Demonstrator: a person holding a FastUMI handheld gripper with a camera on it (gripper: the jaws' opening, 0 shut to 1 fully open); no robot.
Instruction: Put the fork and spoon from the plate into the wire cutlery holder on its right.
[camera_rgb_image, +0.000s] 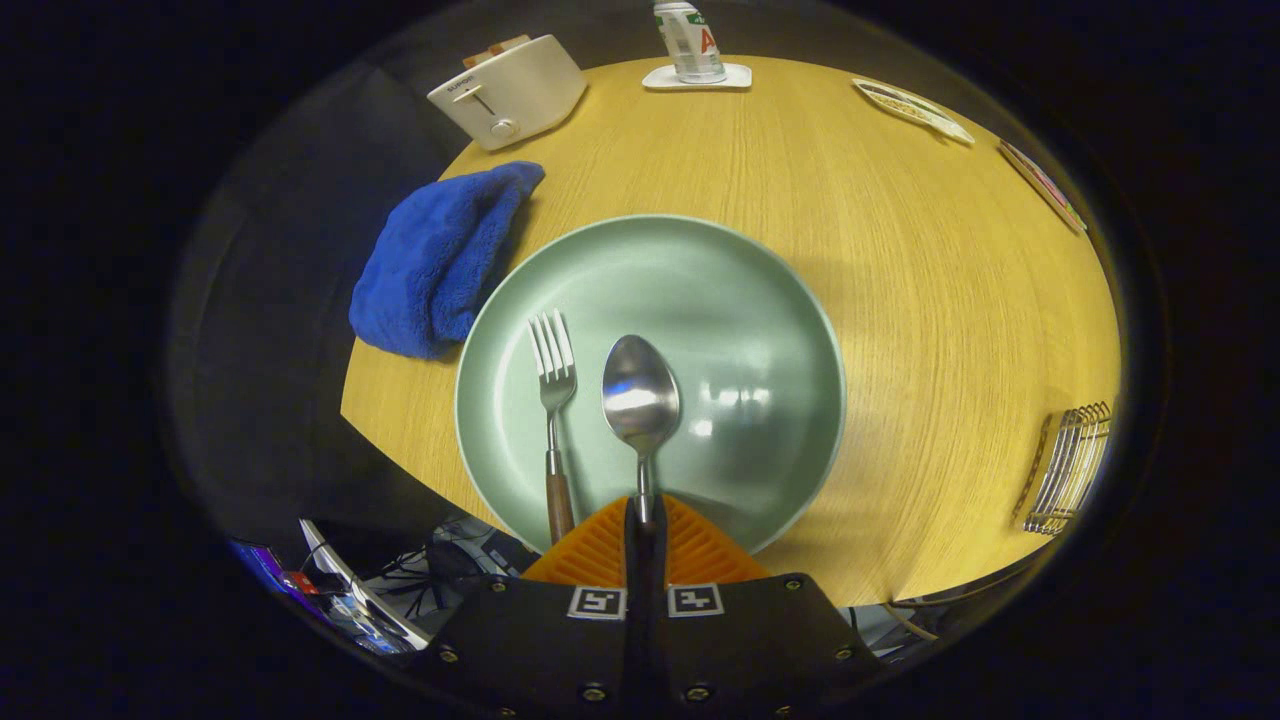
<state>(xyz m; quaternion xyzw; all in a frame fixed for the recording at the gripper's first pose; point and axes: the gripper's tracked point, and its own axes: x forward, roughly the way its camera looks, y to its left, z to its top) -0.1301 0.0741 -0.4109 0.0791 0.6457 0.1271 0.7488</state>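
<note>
The gripper is sitting with its two fingers drawn almost together, pinching the thin neck of the shiny metal spoon between them. The spoon's bowl is lying face up just ahead of the fingertips, on the round pale green plate. Just beside the spoon, on its left, the silver fork with a brown wooden handle is resting on the same plate, tines pointing away. The plate is sitting on a round light wooden table. The wire cutlery holder is standing well apart to the right, near the table's edge. A crumpled blue towel is touching the plate's left rim, with a cream toaster beyond it.
</note>
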